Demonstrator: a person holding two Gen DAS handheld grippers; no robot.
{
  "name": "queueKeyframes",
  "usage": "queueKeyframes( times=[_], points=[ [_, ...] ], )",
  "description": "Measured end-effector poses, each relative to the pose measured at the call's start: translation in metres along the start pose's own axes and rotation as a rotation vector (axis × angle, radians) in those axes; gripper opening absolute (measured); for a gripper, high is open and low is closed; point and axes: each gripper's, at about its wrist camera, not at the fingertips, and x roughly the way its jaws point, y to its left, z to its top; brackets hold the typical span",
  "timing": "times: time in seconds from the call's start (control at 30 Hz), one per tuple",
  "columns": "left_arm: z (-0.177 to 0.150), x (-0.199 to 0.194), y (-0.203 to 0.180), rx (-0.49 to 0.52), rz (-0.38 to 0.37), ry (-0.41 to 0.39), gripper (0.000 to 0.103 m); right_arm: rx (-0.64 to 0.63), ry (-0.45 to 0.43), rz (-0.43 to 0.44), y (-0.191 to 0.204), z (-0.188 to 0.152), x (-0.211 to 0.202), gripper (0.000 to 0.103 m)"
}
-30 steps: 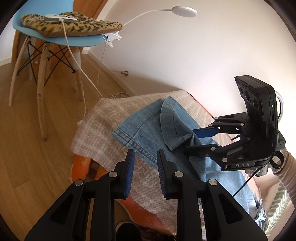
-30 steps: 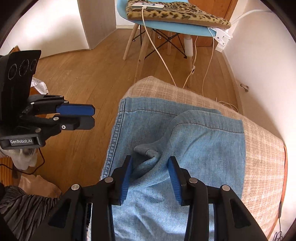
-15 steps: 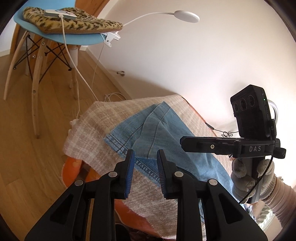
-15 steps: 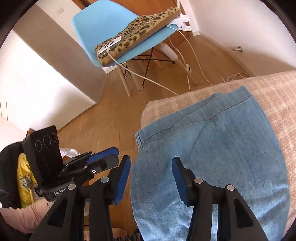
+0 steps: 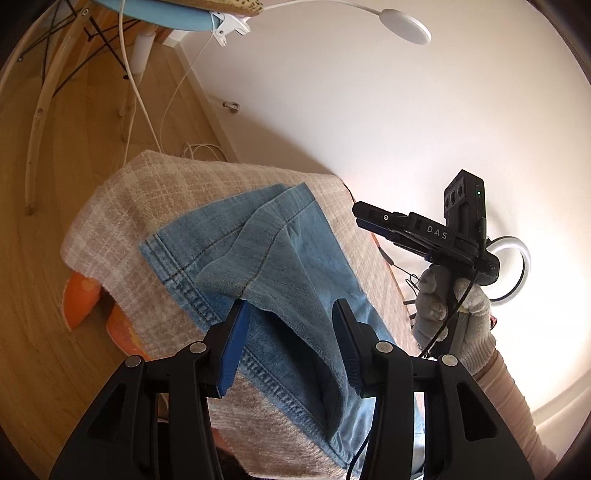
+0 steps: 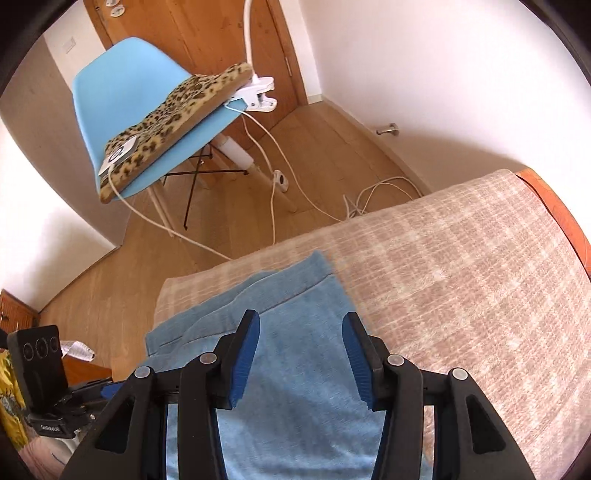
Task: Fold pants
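This is a room in a home, likely a bedroom or living room. A wooden plank floor fills the middle of the right wrist view, with a wooden door at the top centre and plain white walls at the upper right. At the upper left stands a light blue shell chair carrying a leopard-print cushion, with a white clip-on lamp clamped to its edge. A beige checked blanket covers an orange-edged piece of furniture at the lower right, and white cables trail on the floor.
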Motion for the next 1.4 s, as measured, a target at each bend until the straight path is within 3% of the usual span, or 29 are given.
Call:
queueKeyframes(
  times=[0.23,0.27,0.3,0.33,0.37,0.5,0.83,0.97,1.23,1.4],
  points=[
    [0.010,0.010,-0.003,-0.010,0.035,-0.052,0.041,0.050,0.051,0.047,-0.020,0.019,0.052,0.050],
    [0.010,0.009,-0.006,0.009,0.054,-0.070,0.035,0.046,0.060,0.055,-0.019,0.020,0.058,0.050],
    [0.009,0.008,-0.009,0.030,0.078,-0.087,0.018,0.044,0.068,0.065,-0.018,0.020,0.063,0.048],
    [0.009,0.007,-0.011,0.051,0.101,-0.101,0.009,0.041,0.070,0.069,-0.017,0.020,0.068,0.039],
    [0.009,0.006,-0.012,0.070,0.117,-0.112,0.008,0.037,0.068,0.072,-0.016,0.018,0.069,0.036],
    [0.007,0.003,-0.011,0.105,0.143,-0.143,0.005,-0.006,0.033,0.035,-0.011,0.014,0.059,0.005],
    [-0.005,-0.022,-0.007,0.155,0.182,-0.225,0.004,-0.074,-0.085,0.051,0.016,0.021,0.004,0.002],
    [-0.003,-0.020,-0.002,0.160,0.201,-0.227,0.004,-0.089,-0.088,0.025,0.029,0.033,0.016,0.002],
    [-0.009,-0.003,0.020,0.153,0.259,-0.171,0.005,-0.056,-0.044,-0.015,0.017,0.030,0.055,0.001],
    [-0.006,-0.014,-0.001,0.229,0.249,-0.201,0.004,-0.055,-0.068,0.023,0.017,0.030,0.044,0.001]
  ],
)
